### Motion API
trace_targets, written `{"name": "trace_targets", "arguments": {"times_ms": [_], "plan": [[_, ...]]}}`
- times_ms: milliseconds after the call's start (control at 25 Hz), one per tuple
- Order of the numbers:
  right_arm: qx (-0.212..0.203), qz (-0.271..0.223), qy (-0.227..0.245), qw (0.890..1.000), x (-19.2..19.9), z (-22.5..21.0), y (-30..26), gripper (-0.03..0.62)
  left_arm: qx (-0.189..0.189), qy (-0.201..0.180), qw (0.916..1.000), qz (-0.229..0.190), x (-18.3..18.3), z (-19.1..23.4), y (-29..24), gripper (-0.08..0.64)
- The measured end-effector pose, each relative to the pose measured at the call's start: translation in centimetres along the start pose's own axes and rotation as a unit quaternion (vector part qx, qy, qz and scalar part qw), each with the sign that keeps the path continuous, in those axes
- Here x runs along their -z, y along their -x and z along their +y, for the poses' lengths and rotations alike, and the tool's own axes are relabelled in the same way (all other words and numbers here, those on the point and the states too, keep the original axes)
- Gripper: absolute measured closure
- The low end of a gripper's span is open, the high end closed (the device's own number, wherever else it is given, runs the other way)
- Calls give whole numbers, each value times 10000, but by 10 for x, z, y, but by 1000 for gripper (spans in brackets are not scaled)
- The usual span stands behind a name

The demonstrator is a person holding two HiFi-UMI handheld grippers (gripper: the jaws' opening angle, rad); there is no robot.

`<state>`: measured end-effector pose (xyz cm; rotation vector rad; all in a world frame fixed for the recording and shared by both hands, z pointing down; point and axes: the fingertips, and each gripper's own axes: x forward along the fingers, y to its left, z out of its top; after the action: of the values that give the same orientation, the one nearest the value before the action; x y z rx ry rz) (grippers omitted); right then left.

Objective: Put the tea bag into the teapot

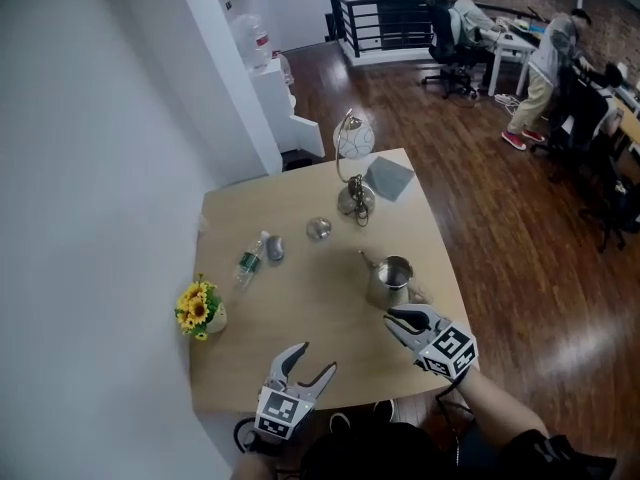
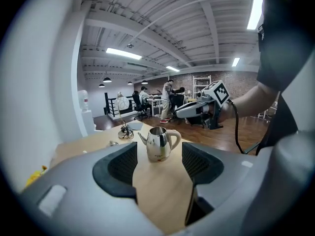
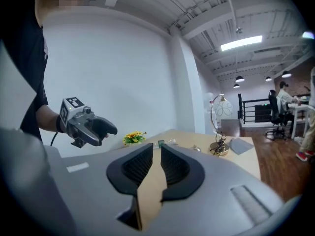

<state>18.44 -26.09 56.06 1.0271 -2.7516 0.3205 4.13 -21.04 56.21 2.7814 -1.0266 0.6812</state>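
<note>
"While both are empty, left gripper [image 1: 318, 358] wide apart, right gripper [image 1: 390, 323] barely apart, where's the tea bag?"

"Can't tell. The teapot [image 1: 392, 280] stands near right. Probably light, flimsy: pinch its edge gently."

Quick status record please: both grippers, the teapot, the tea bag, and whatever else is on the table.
left gripper: jaws wide apart, empty, over the near table edge, facing the teapot
right gripper: jaws slightly apart, empty, just short of the teapot
teapot: upright, top open, on the table's right half
tea bag: not identifiable in any view
table: light wood
other items: lying bottle, flower pot, lamp, small metal piece, possibly the lid
</note>
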Motion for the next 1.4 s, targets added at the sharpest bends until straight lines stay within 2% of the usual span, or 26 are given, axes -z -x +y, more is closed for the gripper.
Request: {"name": "trace_targets", "arguments": {"times_ms": [160, 280, 400, 720, 880, 1000, 1240, 1400], "plan": [[-216, -314, -585, 9976, 6, 25, 18, 541, 34, 158, 9999, 32, 8, -14, 14, 279], [-239, -449, -799, 9955, 5, 47, 28, 545, 135, 136, 9998, -28, 11, -25, 25, 279], [-95, -415, -781, 9960, 7, 74, 37, 583, 228, 99, 9996, -136, 15, -37, 45, 279], [117, -411, -761, 9962, 12, 179, 67, 584, 349, 5, 9992, -200, 48, -83, 128, 299], [21, -751, -1012, 9920, 11, 235, 93, 584, 482, 88, 9987, -100, 69, -115, 166, 310], [-51, -652, -880, 9940, 17, 271, 106, 584, 563, 117, 9983, -100, 80, -133, 186, 311], [51, -185, -600, 9980, 37, 312, 132, 584, 600, -18, 9981, -112, 84, -158, 208, 313], [18, -156, -725, 9972, 41, 318, 148, 584, 490, -12, 9988, -84, 86, -164, 213, 313]]}}
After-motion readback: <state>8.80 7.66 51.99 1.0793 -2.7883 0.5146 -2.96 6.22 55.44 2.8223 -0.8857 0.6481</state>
